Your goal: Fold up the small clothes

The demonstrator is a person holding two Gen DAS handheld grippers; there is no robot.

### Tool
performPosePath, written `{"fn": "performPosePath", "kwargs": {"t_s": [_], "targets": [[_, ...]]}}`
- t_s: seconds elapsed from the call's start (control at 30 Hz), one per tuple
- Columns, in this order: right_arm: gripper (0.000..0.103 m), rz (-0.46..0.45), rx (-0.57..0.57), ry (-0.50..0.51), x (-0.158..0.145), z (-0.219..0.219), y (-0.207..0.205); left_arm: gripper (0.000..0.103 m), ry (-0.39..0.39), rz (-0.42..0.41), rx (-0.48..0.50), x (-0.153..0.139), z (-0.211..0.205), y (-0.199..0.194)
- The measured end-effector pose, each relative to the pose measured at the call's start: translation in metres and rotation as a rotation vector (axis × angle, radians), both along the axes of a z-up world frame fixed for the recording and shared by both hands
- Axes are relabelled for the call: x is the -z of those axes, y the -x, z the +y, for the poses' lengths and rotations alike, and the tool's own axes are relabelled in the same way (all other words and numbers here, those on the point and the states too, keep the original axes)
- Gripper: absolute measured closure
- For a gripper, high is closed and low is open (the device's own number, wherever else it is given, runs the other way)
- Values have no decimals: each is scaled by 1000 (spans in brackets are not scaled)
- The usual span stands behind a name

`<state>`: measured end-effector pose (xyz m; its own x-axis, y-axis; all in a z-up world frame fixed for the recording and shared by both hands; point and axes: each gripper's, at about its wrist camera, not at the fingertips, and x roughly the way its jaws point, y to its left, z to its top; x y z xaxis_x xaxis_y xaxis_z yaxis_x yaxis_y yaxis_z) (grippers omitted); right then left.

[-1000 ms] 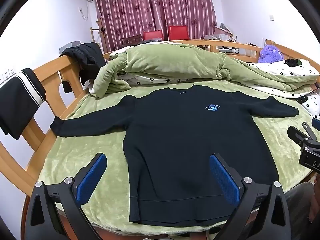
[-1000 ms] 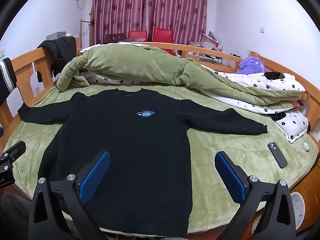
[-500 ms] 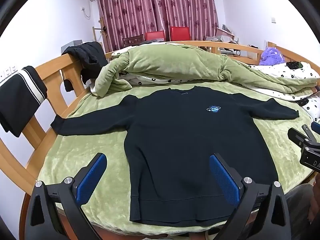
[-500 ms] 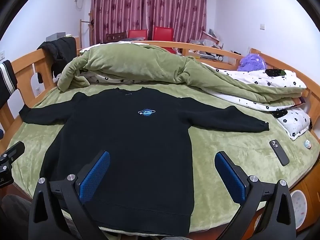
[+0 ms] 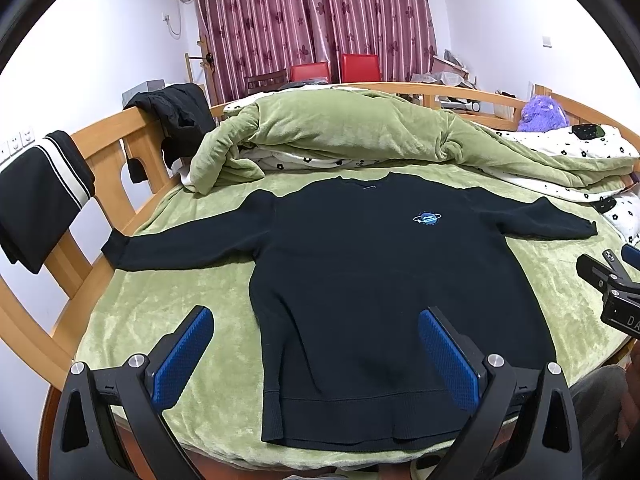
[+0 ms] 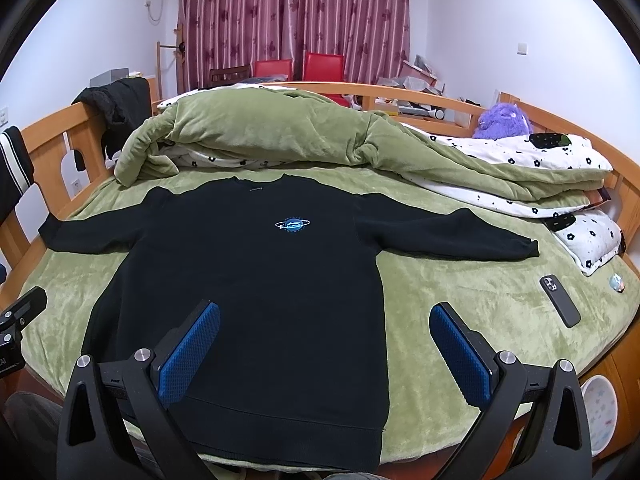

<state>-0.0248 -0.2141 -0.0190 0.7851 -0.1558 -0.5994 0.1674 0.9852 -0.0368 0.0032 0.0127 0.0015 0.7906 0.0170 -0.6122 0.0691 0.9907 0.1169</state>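
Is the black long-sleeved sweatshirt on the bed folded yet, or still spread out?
Spread out: the black long-sleeved sweatshirt lies flat, front up, both sleeves outstretched, no fold visible.

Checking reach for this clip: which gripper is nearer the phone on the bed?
Right. The phone lies just beyond the right gripper, off its right side; the left gripper is across the sweater.

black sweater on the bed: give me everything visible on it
The black sweater is a long-sleeved crew-neck that looks like a thick knit, with ribbed hem and cuffs. A small blue planet-style logo sits on the chest. It lies flat and face up on the green bed cover, unfolded, both sleeves spread sideways, hem toward the cameras at the near bed edge, collar close to the bunched green quilt. Neither the left gripper nor the right gripper touches it; both are open.
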Motion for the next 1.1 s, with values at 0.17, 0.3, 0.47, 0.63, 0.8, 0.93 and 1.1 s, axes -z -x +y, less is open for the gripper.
{"fn": "performPosePath", "kwargs": {"t_s": [0.17,0.3,0.47,0.63,0.8,0.93,1.1], "targets": [[0,3,0,-3,1,1,0,0,-6,-5,-2,-2,-5,6],[0,2,0,-1,1,1,0,0,-5,-1,-2,-3,-4,5],[0,2,0,-4,1,1,0,0,-4,-3,-2,-2,-4,6],[0,2,0,-6,1,2,0,0,-3,-2,-2,-2,-4,6],[0,2,-1,-2,1,3,0,0,-3,-3,-3,-2,-4,6],[0,2,-2,-1,1,6,-2,0,-3,-2,-4,-2,-4,6],[0,1,-2,-4,-1,9,-2,0,-2,-4,-3,-2,-3,6]]}}
